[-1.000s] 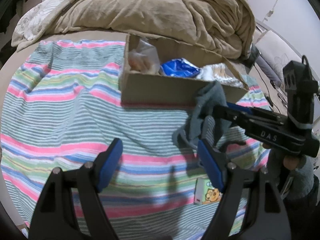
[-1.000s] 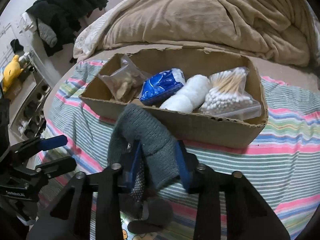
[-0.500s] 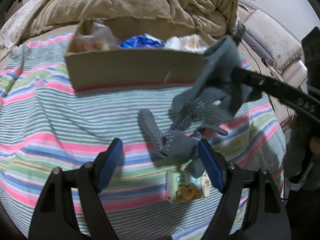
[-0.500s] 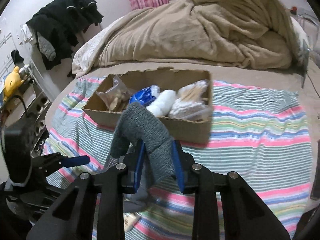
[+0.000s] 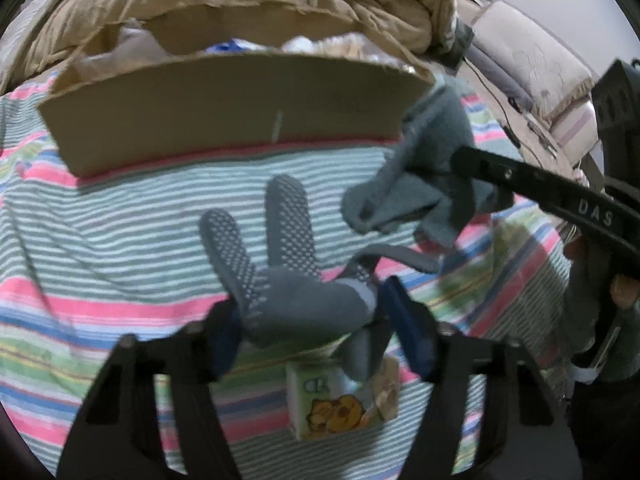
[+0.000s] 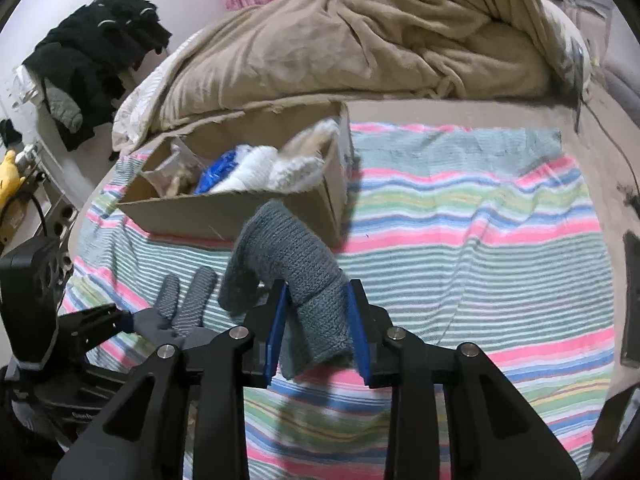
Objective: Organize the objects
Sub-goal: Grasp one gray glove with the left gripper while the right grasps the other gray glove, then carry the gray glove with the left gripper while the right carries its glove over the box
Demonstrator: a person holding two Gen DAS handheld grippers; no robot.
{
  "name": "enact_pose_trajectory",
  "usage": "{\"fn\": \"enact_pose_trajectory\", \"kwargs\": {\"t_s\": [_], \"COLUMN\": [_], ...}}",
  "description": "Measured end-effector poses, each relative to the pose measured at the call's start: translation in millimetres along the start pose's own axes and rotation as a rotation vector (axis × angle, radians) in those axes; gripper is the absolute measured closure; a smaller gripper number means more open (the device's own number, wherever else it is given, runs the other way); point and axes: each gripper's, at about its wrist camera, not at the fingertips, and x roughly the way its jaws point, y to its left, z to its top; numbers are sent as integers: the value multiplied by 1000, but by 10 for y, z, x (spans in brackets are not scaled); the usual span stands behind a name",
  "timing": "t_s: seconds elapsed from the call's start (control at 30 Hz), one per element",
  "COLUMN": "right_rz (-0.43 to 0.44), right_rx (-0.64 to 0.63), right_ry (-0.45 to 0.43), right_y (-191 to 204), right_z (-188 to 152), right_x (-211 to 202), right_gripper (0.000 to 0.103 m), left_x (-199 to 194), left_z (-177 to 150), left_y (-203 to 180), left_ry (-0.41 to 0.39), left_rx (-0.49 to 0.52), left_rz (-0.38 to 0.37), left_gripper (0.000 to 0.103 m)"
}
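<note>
Now we stretch the grey dotted knit gloves (image 5: 288, 304) before the brown cardboard box (image 5: 224, 120), left gripper (image 5: 320, 332) and right gripper (image 6: 318, 330) both pinching them, probably folding next.

The left gripper (image 5: 316, 336), earlier empty and open, closed on the dotted toe end of the grey knitted socks (image 5: 288, 272), which the right gripper (image 6: 316, 328) had lifted off the striped blanket (image 5: 120, 240).

Dim, even indoor light; soft shadows on the bed; motion blur throughout; fisheye bending with dark corners.
</note>
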Motion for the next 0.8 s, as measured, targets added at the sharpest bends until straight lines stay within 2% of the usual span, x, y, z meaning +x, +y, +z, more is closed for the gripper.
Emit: {"fn": "enact_pose_trajectory", "kwargs": {"t_s": [0.2, 0.23, 0.3, 0.4, 0.8], "right_rz": [5, 10, 17, 30, 52], "right_rx": [27, 22, 19, 19, -7], "right_ry": [16, 19, 21, 6, -115], "right_y": [-68, -64, -58, -52, 140], "right_z": [-20, -23, -27, -24, 232], "right_x": [145, 163, 177, 102, -450], "right_gripper": [62, 62, 71, 73, 74], "left_x": [17, 11, -30, -110, -686], "left_z": [-9, -6, -8, 15, 166], "left_y": [-64, -61, -47, -19, 179], "left_ry": [-9, -11, -19, -39, -154], "left_rx": [28, 28, 28, 24, -7], "left_rz": [-27, -31, -34, -31, -19], "left_gripper": [59, 61, 65, 67, 67]}}
